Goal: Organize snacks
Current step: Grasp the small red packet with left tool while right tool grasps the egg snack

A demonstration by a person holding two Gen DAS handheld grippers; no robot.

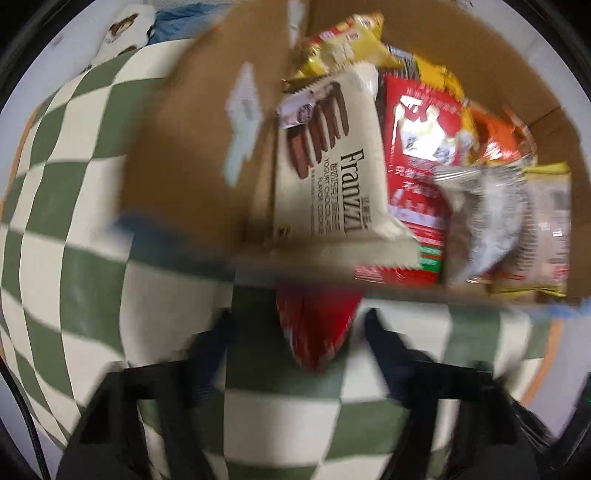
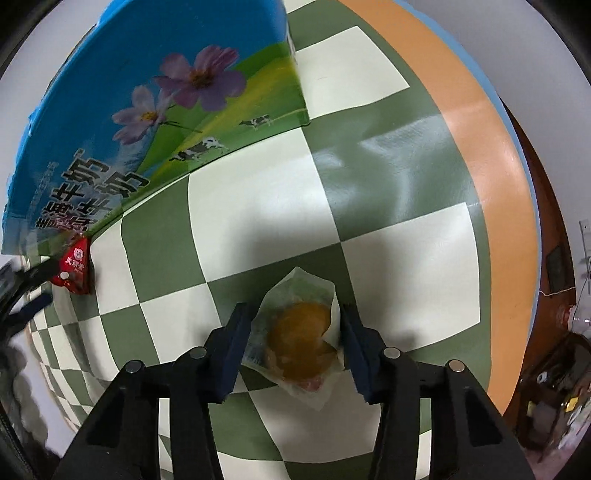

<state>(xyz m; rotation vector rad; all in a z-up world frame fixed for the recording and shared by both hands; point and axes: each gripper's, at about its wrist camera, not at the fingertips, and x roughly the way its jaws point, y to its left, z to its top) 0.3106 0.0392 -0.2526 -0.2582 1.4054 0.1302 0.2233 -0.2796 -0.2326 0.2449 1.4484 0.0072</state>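
Observation:
In the left wrist view an open cardboard box [image 1: 192, 147] holds several snack packs, among them a cream Franzzi cookie pack [image 1: 332, 166] and a red pack [image 1: 417, 147]. Just outside its near wall, my left gripper [image 1: 297, 325] points down with a small red packet [image 1: 317, 332] pinched between its fingers; the picture is smeared. The right wrist view shows that red packet [image 2: 75, 267] at the corner of the box's blue printed side [image 2: 166, 110]. My right gripper [image 2: 295, 332] is shut on a clear-wrapped golden bun [image 2: 299, 343] lying on the checked cloth.
A green and cream checked cloth [image 2: 258, 221] with an orange border [image 2: 480, 147] covers the table. The table's edge runs close on the right, with dark furniture [image 2: 554, 387] beyond it. A white bag with brown print [image 1: 122, 29] lies behind the box.

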